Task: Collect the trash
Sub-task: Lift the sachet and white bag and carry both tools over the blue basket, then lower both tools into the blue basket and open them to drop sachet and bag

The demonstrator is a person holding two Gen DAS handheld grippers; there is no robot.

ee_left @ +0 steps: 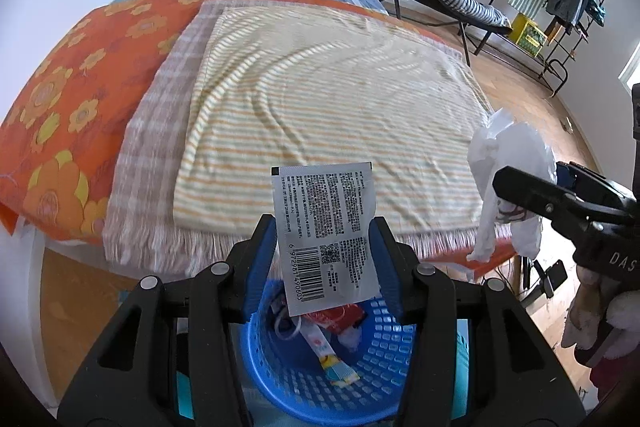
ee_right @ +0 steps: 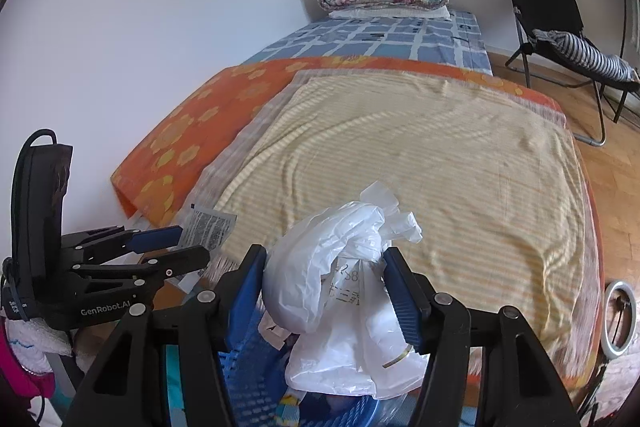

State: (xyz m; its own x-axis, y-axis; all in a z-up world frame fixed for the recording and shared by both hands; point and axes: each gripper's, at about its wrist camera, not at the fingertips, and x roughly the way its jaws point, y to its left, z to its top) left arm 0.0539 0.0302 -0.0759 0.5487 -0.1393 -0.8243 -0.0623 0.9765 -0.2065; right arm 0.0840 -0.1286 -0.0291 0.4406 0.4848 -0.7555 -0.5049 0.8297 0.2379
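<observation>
Sachet [ee_left: 328, 231]: clamped in left hand-held gripper [ee_left: 326, 247] above blue basket [ee_left: 384, 355]; barcode legible in left view only. Plastic bag [ee_right: 340, 291]: clamped in right hand-held gripper [ee_right: 328, 291], bed [ee_right: 420, 155] beyond.

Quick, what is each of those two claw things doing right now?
Left gripper: closed on a white packet, above the blue basket.
Right gripper: closed on a crumpled plastic bag.

Left gripper [ee_left: 324, 247] clamps white sachet [ee_left: 328, 235] above blue basket [ee_left: 384, 359]; right gripper [ee_left: 516, 187] holds plastic bag [ee_left: 508, 163]
</observation>
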